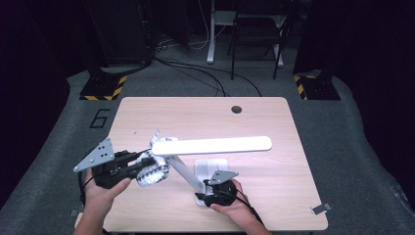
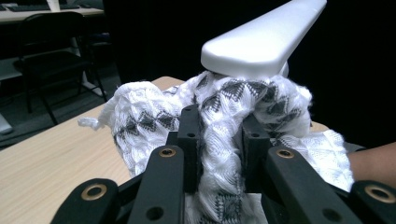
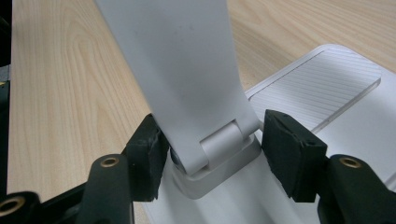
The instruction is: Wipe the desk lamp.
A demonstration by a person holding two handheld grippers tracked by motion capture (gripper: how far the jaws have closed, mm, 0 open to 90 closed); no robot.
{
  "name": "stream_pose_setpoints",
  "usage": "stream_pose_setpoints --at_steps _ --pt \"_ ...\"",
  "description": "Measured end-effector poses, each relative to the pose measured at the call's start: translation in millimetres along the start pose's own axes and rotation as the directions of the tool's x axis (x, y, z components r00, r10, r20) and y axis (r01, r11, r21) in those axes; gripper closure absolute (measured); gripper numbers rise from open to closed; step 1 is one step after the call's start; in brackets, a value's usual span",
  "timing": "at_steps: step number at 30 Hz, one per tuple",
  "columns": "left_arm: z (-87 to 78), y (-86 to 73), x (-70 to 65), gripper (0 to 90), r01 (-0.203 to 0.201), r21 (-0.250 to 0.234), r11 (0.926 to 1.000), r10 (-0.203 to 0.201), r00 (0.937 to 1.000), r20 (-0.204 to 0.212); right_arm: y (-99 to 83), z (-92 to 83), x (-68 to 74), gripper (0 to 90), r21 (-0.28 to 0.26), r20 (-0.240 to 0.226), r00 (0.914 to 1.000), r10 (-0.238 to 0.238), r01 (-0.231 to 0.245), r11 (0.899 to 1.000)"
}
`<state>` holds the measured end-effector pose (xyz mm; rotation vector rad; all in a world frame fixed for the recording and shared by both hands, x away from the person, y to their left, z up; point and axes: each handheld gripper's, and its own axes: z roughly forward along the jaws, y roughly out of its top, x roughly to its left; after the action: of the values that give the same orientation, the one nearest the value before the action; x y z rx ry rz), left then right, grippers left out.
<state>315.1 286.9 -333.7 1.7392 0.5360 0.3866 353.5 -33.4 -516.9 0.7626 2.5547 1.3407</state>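
The left gripper [image 2: 219, 140] has its fingers clamped on a bunched cloth [image 2: 224, 112], pressed under the lamp [image 1: 210, 145] head's end. Wipe along the head with light pressure. The right gripper [image 3: 212, 154], part open, brackets the lamp's hinge, one finger touching; keep bracing there.

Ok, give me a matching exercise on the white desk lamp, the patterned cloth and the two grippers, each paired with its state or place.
1. white-and-grey knitted cloth
2. white lamp head bar
3. flat white lamp base
4. right gripper

A. lies flat on the wooden table
B. bunched between the shut jaws of the left gripper
C. jaws either side of the lamp's bottom hinge
D. raised level above the table

Pairs: 1-B, 2-D, 3-A, 4-C
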Motion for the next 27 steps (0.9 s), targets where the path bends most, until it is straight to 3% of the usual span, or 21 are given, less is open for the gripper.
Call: stream_pose_setpoints --at_steps 12,27 --pt "5.8 1.5 -3.1 75.2 -0.014 -0.021 0.9997 0.014 0.9999 0.004 -0.3 -0.1 0.0 42.5 0.004 0.002 0.9995 -0.03 0.03 1.0" --pt "15.7 -8.4 -6.6 75.1 -0.035 0.012 0.9993 0.034 0.9992 0.02 -0.5 -0.1 0.7 43.4 0.009 0.007 0.9988 -0.049 0.048 0.999"
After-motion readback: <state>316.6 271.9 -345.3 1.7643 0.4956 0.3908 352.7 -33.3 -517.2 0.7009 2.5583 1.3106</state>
